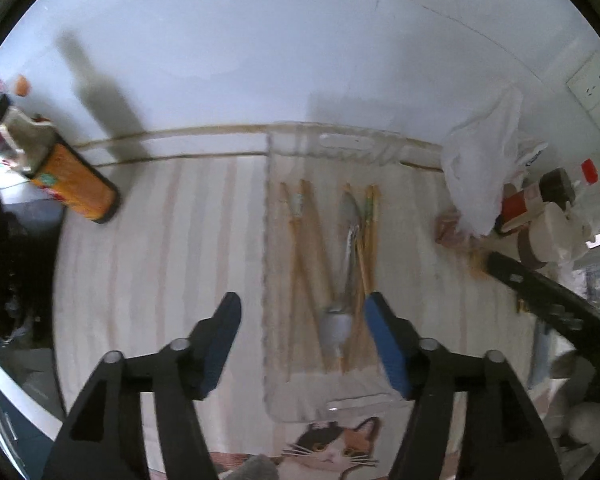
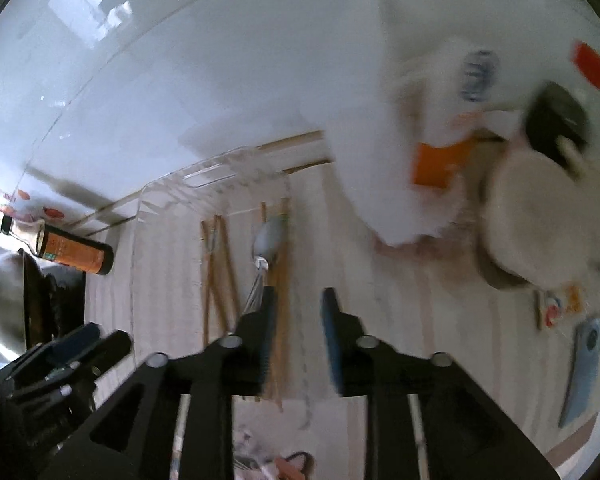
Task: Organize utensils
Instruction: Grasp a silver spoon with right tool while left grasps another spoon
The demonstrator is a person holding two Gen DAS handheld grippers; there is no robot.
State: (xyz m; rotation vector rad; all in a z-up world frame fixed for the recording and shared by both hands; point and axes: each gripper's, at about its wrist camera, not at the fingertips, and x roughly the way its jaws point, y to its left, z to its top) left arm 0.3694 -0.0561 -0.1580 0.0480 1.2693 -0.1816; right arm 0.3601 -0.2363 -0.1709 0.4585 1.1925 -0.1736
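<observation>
— Striped counter (image 1: 148,264): our clear tray (image 1: 274,264) holds chopsticks (image 1: 304,240) and spoon (image 1: 350,216).
— Left gripper (image 1: 302,312) spread, right gripper (image 2: 298,300) apparently parted, both empty; we'd straddle one utensil squarely.

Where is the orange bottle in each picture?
Left wrist view: the orange bottle lies at the far left, on the striped cloth by the wall.
Right wrist view: the orange bottle is again at the left edge, about halfway down, left of the clear tray.
Shared landmark: the metal spoon among the chopsticks, right of the bottle in both.
</observation>
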